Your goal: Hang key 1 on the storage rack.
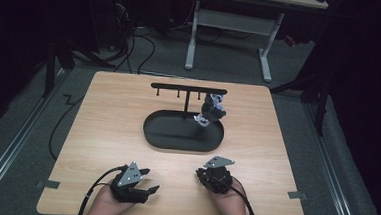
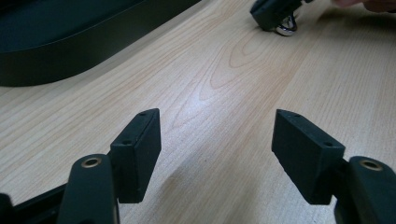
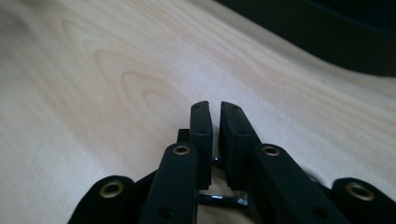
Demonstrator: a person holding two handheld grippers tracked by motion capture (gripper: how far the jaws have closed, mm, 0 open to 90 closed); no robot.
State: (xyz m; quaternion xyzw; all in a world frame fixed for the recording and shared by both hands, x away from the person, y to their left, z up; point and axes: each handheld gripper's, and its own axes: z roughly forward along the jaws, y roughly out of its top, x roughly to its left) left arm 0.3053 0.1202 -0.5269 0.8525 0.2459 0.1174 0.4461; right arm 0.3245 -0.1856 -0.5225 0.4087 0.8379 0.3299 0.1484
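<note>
Left claw (image 1: 150, 181) agape | right claw (image 3: 215, 122) nearly closed (nothing gripped) | table (image 1: 102, 122)

Item (image 1: 211, 112) hanging on stand (image 1: 187, 100): too small to identify.

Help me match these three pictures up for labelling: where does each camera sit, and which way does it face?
High view: above the person's side, looking forward and down on the wooden table; black tray with its rack; both hands, left gripper, right gripper.
Left gripper view: on the left gripper, looking low across the table; jaws wide apart.
Right gripper view: on the right gripper, looking low across the table; jaws almost together.
Shared: both gripper views catch the tray's edge.
</note>
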